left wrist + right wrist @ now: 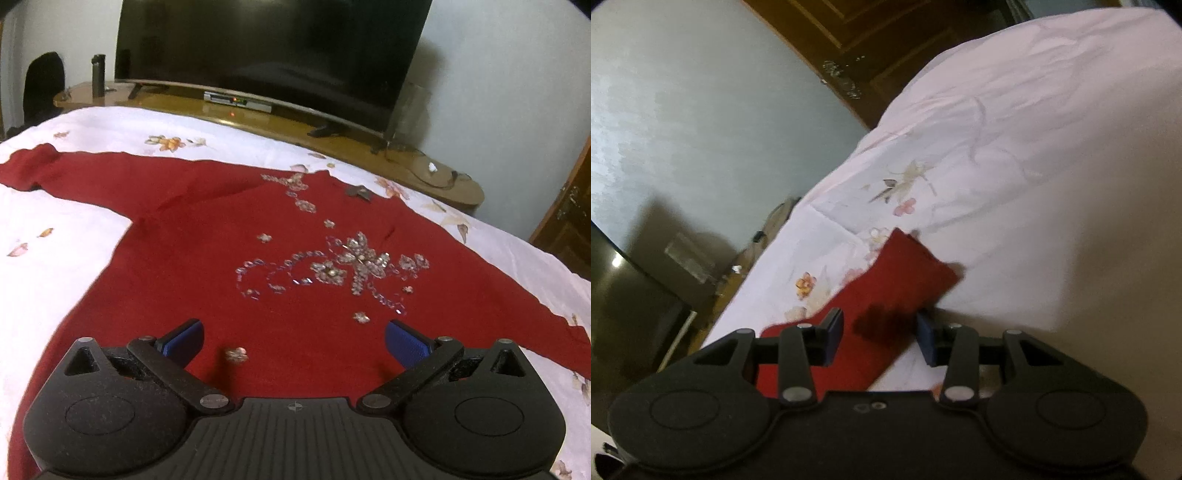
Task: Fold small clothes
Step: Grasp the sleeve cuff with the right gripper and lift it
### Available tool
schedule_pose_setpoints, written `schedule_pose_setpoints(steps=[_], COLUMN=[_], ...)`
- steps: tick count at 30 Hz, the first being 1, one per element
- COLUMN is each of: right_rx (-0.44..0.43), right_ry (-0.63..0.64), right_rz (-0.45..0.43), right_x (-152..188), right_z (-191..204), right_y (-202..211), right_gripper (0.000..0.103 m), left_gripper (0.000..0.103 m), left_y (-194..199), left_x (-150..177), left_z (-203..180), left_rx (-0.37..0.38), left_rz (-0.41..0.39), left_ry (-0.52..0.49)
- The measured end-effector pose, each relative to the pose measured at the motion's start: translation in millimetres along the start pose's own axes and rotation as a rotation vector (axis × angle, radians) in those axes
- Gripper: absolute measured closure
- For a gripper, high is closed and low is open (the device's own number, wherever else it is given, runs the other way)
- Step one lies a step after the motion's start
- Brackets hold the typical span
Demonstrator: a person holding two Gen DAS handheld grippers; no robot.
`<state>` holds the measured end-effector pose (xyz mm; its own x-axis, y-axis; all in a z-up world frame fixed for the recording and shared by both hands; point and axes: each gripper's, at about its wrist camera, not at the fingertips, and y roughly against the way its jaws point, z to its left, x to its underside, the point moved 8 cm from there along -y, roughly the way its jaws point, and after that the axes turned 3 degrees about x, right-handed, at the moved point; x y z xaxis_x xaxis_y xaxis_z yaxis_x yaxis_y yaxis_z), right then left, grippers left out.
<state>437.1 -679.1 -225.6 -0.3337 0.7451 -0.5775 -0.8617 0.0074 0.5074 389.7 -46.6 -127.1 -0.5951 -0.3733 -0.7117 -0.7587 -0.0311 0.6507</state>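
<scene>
A dark red sweater with a beaded flower pattern lies spread flat on the white flowered bed sheet, one sleeve stretched out to the left. My left gripper hovers over its lower body, blue pads wide apart and nothing between them. In the right wrist view, the other red sleeve lies on the sheet, its cuff pointing away. My right gripper hangs just over this sleeve with its jaws partly apart. Its shadow falls on the cloth, and the pads do not press it.
Beyond the bed's far edge a wooden stand carries a large dark TV, a set-top box and a dark bottle. A dark chair stands at the left. A brown door lies past the bed's corner.
</scene>
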Motion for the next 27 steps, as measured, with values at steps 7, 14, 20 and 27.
schedule_pose_setpoints(steps=[7, 14, 20, 27], right_rx=[-0.119, -0.003, 0.042, -0.008], right_ry=[-0.050, -0.005, 0.098, 0.293], right_rz=[0.026, 0.025, 0.009, -0.073], right_x=[-4.7, -9.5, -15.5, -8.9], right_z=[-0.5, -10.2, 12.4, 103.2], right_y=[2.3, 0.4, 9.0, 30.7], right_gripper=[0.089, 0.097, 0.097, 0.097], left_gripper=[0.000, 0.000, 0.000, 0.000], left_y=[-9.6, -24.6, -24.4, -13.5], left_x=[-4.7, -1.5, 3.0, -2.9], left_z=[-20.4, -28.9, -14.9, 36.5], left_rx=[0.033, 0.075, 0.094, 0.084], left_rz=[0.034, 0.068, 0.073, 0.045], left_ry=[-0.018, -0.006, -0.026, 0.024])
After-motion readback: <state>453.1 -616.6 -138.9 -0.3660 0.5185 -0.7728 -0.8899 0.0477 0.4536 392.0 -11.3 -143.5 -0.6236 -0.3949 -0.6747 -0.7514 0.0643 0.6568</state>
